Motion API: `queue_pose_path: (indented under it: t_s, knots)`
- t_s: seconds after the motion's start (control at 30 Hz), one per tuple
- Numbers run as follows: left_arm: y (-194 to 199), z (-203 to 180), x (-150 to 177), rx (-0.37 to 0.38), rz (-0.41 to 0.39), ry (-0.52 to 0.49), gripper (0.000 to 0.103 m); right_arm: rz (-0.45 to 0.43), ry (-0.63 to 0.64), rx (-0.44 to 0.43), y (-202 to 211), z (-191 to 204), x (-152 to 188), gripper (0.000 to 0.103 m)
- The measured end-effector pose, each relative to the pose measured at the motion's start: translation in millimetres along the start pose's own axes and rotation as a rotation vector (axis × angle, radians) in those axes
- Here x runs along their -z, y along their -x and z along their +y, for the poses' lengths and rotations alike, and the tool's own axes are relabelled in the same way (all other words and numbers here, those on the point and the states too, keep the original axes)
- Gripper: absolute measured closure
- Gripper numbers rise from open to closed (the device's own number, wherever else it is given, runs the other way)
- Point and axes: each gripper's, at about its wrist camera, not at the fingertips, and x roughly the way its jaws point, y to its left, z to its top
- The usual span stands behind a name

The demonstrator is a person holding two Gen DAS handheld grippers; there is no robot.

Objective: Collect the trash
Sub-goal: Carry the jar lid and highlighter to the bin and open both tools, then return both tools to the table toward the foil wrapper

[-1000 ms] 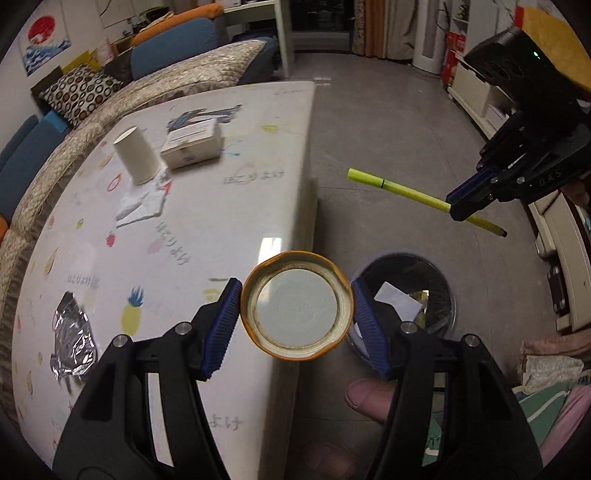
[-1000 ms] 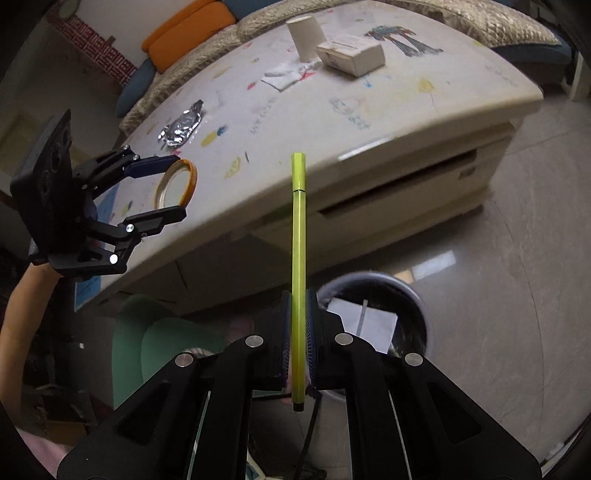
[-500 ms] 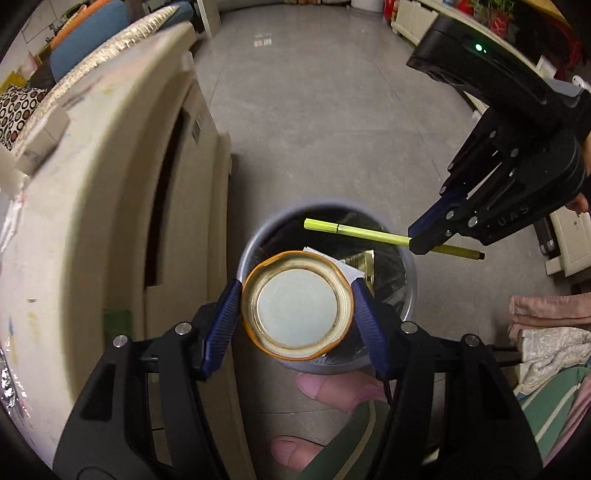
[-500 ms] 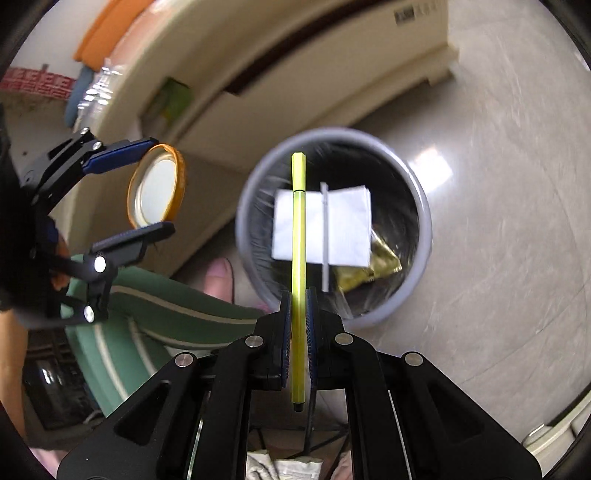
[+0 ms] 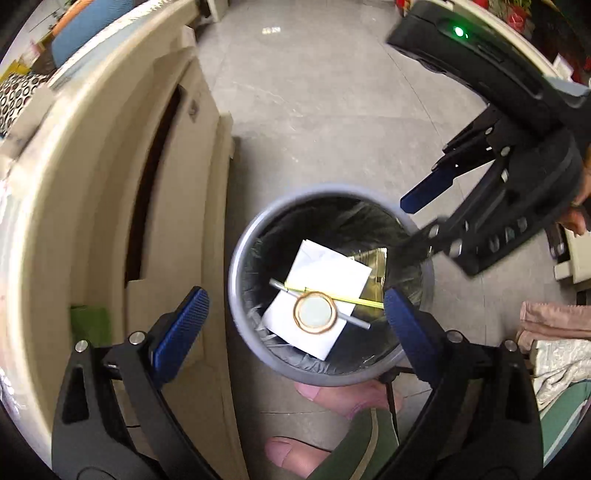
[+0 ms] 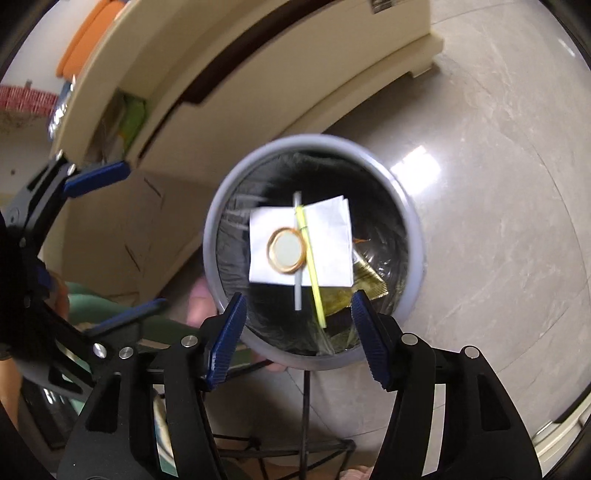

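With both the left gripper (image 5: 291, 317) and right gripper (image 6: 297, 334) spread wide and empty over the bin (image 5: 240, 266) — lid (image 5: 314, 313) and pen (image 6: 312, 258) lie inside — more trash must be fetched.

Setting: a home living room. You are standing barefoot, toes (image 5: 343, 397) showing on a grey tiled floor (image 5: 332, 92) that is catching window light. You are working beside a cream, low desk (image 5: 92, 184) with a dark drawer gap. A sofa is showing at the far edge, carrying a blue cushion (image 5: 79, 27) and a spotted pillow (image 5: 14, 98); orange cushions (image 6: 86, 35) are appearing too. A small grey wastebasket (image 6: 413, 236) with a black liner is sitting on the floor beside the desk.
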Motion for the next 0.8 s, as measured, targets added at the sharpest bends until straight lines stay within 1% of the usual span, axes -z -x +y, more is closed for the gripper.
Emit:
queue_pose_path:
  t_s: [0.17, 0.23, 0.33, 0.4, 0.43, 0.5, 0.63, 0.8]
  knots:
    - [44, 29, 8, 0.008, -0.073, 0.077, 0.01, -0.059, 0.002, -0.037, 33, 5, -9, 0.043]
    - [67, 43, 13, 0.009, -0.116, 0.113, 0.01, -0.102, 0.021, -0.059, 51, 13, -14, 0.043]
    - [97, 68, 20, -0.032, -0.16, 0.161, 0.01, -0.152, 0.067, -0.066, 79, 32, -25, 0.036]
    - [117, 87, 29, -0.079, -0.176, 0.191, 0.01, -0.185, 0.11, -0.056, 93, 46, -33, 0.03]
    - [127, 97, 34, -0.108, -0.178, 0.202, 0.01, -0.201, 0.136, -0.053, 101, 56, -39, 0.03]
    - [142, 117, 44, -0.168, -0.182, 0.231, 0.009, -0.215, 0.177, -0.037, 115, 72, -50, 0.024]
    - [172, 165, 72, -0.257, -0.2, 0.345, 0.007, -0.252, 0.274, -0.007, 135, 109, -77, 0.024]
    - [191, 219, 100, -0.371, -0.197, 0.451, 0.007, -0.272, 0.381, 0.026, 147, 154, -115, 0.024]
